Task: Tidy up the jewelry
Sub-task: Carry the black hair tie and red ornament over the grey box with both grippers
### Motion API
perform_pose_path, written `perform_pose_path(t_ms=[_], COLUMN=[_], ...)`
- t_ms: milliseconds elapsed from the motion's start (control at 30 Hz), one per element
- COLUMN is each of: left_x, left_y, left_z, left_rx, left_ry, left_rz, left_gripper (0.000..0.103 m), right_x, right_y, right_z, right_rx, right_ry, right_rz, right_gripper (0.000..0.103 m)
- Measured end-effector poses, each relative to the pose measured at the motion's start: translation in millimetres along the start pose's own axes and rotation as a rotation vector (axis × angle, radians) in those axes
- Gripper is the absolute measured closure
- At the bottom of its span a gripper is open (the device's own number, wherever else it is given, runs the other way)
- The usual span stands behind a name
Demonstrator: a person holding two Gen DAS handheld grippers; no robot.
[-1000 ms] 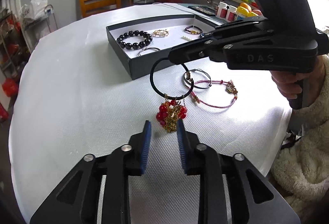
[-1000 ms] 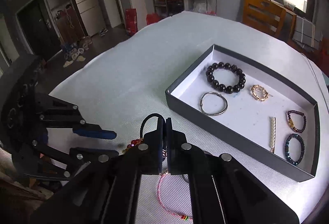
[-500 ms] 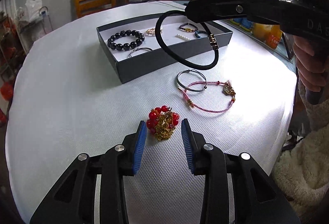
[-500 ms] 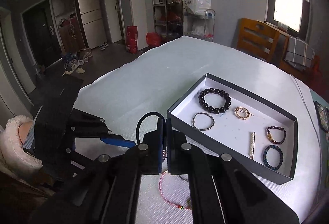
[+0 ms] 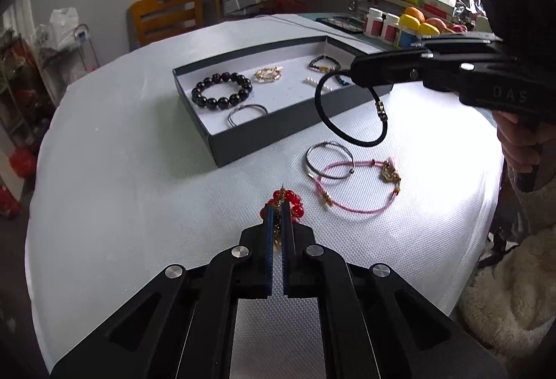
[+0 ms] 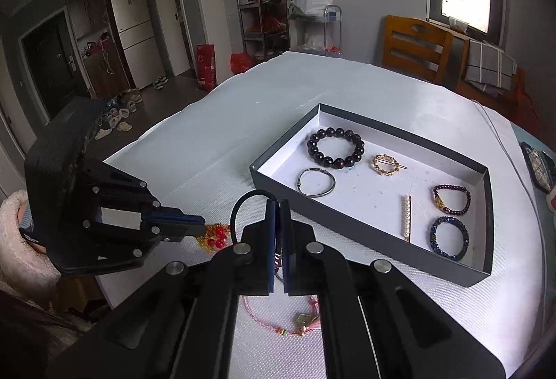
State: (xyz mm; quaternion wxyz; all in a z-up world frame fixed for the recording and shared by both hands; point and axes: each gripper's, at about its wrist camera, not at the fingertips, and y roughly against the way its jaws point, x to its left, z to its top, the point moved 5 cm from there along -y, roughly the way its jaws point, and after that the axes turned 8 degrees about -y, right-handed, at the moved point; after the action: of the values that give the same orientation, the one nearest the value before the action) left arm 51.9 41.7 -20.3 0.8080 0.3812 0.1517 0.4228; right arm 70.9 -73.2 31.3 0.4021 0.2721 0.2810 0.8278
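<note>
Left hand-held gripper: we see it clenched on the red bead bracelet, which rests on the tabletop near the front edge.
Pink cord bracelet: we see it flat on the tabletop just beyond, touching the thin metal bangle.
Right hand-held gripper: we see it grasping the black cord bracelet, which hangs in the air over the near wall of the box.
Box: we see it farther back, toward the middle of the tabletop, holding the black bead bracelet, a silver bangle, a gold ring brooch, a pearl clip and two dark bracelets.
</note>
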Motion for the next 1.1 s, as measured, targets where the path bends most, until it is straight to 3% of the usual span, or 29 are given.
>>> perform_pose_path(t_ms=[300,467,533,600,733,800,867,1000,1100], left_x=[7.7,-2.3,-11.0,-15.9,-18.9,-17.1,-14.4,-8.9,-2.7], left_y=[29.9,15.1,2.3,-8.4,-24.6,-31.0,-35.6,-30.4,-17.6], left_z=[46.4,44.7,34.5,23.2,5.8,0.8,-1.8,0.7,9.2], left_rx=[-0.078,-0.015,0.03,0.063,0.107,0.125,0.139,0.122,0.09], left_ry=[-0.048,-0.067,-0.078,-0.077,-0.06,-0.062,-0.055,-0.049,-0.051], left_rz=[0.051,0.021,0.0,-0.008,-0.027,-0.013,-0.015,-0.018,0.006], left_gripper=[0.103,0.103,0.099,0.074,0.072,0.077,0.093,0.1,0.1], right_x=[-37.5,-52.3,-53.0,-52.7,-51.0,-50.6,-50.8,-53.9,-61.1], right_y=[19.4,25.5,25.7,24.9,24.9,26.1,27.1,26.8,28.7], right_z=[4.1,2.0,-0.2,-1.7,-3.9,-3.6,-3.0,-3.0,-2.3], right_rx=[-0.05,-0.063,-0.062,-0.057,-0.053,-0.053,-0.057,-0.053,-0.056], right_ry=[-0.063,-0.093,-0.093,-0.093,-0.091,-0.088,-0.091,-0.093,-0.105], right_rz=[-0.06,-0.075,-0.074,-0.071,-0.068,-0.068,-0.066,-0.073,-0.084], right_gripper=[0.1,0.1,0.1,0.1,0.1,0.1,0.1,0.1,0.1])
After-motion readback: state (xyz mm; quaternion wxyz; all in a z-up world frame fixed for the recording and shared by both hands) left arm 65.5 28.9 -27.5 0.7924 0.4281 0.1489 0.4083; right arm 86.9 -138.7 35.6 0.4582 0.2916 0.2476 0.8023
